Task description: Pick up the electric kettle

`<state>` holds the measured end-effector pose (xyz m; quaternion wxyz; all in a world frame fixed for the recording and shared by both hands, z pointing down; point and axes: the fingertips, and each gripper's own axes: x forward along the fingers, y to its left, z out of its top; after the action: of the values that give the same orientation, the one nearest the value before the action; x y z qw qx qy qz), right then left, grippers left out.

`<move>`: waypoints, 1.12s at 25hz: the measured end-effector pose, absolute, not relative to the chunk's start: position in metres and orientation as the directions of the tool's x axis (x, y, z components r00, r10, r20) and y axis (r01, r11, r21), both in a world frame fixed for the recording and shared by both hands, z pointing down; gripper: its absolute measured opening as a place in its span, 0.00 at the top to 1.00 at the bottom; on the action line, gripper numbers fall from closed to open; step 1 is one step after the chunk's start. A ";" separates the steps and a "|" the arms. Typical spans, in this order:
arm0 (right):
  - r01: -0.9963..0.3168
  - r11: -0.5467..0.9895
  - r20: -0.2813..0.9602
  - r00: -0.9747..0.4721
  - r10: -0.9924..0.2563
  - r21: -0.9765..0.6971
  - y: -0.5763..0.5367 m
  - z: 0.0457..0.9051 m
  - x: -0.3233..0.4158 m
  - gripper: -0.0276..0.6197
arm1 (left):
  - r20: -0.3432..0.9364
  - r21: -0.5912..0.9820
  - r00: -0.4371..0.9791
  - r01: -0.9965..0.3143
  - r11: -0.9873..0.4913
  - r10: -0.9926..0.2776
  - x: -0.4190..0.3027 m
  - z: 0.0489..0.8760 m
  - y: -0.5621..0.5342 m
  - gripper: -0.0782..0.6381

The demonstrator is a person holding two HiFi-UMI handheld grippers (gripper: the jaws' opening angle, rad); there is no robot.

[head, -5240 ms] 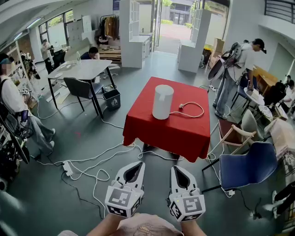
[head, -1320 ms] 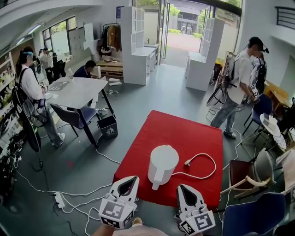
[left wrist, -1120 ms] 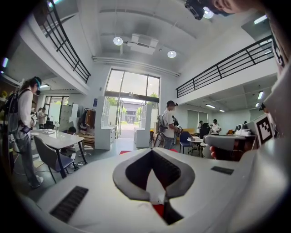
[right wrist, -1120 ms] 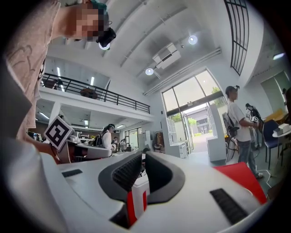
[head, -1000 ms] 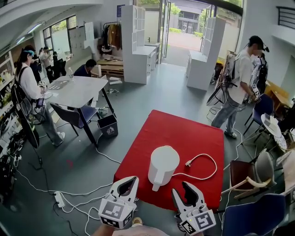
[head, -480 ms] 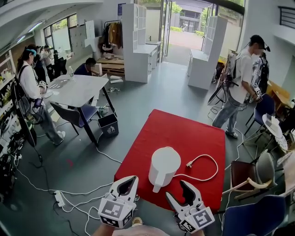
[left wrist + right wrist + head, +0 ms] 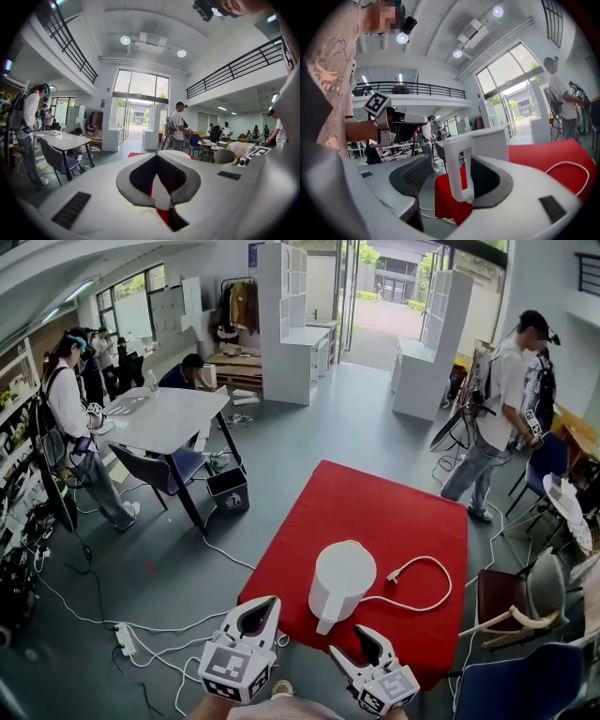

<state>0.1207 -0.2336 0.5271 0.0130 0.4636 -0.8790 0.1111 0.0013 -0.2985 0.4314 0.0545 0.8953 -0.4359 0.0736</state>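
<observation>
- The right claw (image 7: 349, 643) stands wide open. Its jaws have just been swinging apart and have since eased in a touch, and they grip nothing.
- Looking along that claw (image 7: 454, 180), the electric kettle (image 7: 487, 140) stands straight ahead, upright, with its white loop handle (image 7: 458, 164) turned towards the claw and framed in the gap between the two jaws.
- The grooved pads sit clear on either side of the handle; neither one presses on it. Whether the handle is already inside the tips or just ahead of them I cannot tell.
- From above, the kettle (image 7: 342, 573) rests just beyond the right claw's tips, near the closest edge of the red tablecloth (image 7: 375, 512), its handle (image 7: 323, 620) pointing back at the claw.
- Ahead and to the right of that claw, a white power cord (image 7: 427, 582) loops over the cloth, apart from the kettle, with its plug (image 7: 394, 575) lying at the kettle's right.
- The left claw (image 7: 261, 606) sits level beside the right one, on its left, short of the table edge.
- Its jaws (image 7: 157, 157) are brought together at the tips with nothing caught between them; only a sliver of white kettle (image 7: 161, 194) and red cloth (image 7: 164, 216) shows through the hollow behind the tips.
</observation>
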 end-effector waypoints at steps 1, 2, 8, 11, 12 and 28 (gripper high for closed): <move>-0.817 0.546 0.128 -0.571 -0.811 -0.187 -0.235 0.529 0.121 0.52 | 0.181 0.032 0.607 -0.790 -0.612 -0.774 0.000 0.432 -0.299 0.90; -0.816 0.547 0.129 -0.572 -0.810 -0.188 -0.237 0.530 0.121 0.52 | 0.184 0.030 0.605 -0.791 -0.611 -0.775 0.000 0.432 -0.300 0.90; -0.791 0.582 0.148 -0.609 -0.779 -0.189 -0.247 0.534 0.115 0.52 | 0.196 0.037 0.592 -0.801 -0.597 -0.782 -0.006 0.436 -0.304 0.90; -0.783 0.594 0.155 -0.620 -0.769 -0.184 -0.251 0.538 0.109 0.52 | 0.199 0.035 0.587 -0.805 -0.593 -0.785 -0.011 0.438 -0.305 0.90; -0.781 0.598 0.160 -0.623 -0.765 -0.183 -0.252 0.540 0.107 0.52 | 0.199 0.034 0.585 -0.806 -0.591 -0.786 -0.012 0.438 -0.305 0.90; -0.688 0.708 0.181 -0.726 -0.664 -0.163 -0.289 0.552 0.063 0.52 | 0.225 0.035 0.502 -0.861 -0.508 -0.835 -0.054 0.446 -0.316 0.90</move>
<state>0.0627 -0.2887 0.5518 0.0544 0.3663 -0.9224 0.1098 -0.0535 -0.3161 0.4462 0.0712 0.8636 -0.4910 0.0899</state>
